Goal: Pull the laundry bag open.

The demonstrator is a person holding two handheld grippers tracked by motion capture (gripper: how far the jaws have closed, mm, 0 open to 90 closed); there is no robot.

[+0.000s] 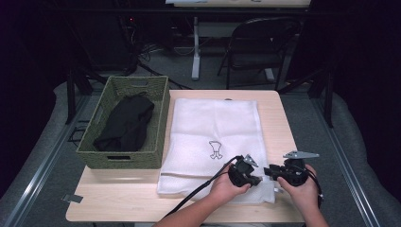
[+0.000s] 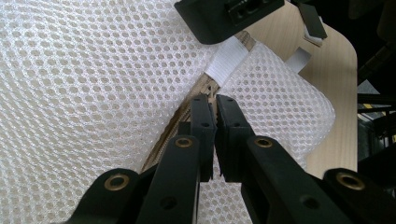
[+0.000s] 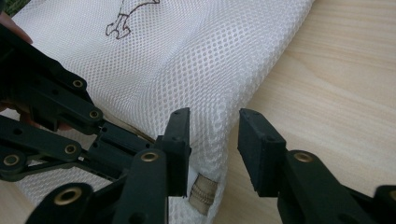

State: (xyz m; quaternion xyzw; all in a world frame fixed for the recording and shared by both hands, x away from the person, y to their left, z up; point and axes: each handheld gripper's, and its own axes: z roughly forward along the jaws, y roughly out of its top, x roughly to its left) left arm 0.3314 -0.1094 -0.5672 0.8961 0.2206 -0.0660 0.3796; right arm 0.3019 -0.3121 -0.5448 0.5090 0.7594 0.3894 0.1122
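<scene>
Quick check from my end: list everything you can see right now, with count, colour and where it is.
mesh bag: one, white, flat on the middle of the table, small outline drawing on it, beige zipper along its near edge
basket: one, green woven, on the table's left side, beside the bag
cloth: one bundle, black, inside the basket
table: one, light wood
folding chair: one, black, on the floor beyond the table
left gripper: one, black, at the bag's near right corner, fingers shut at the zipper; whether they hold anything, I cannot tell
right gripper: one, black, fingers open over the bag's corner edge
hands: two, each holding a gripper, at the near table edge
</scene>
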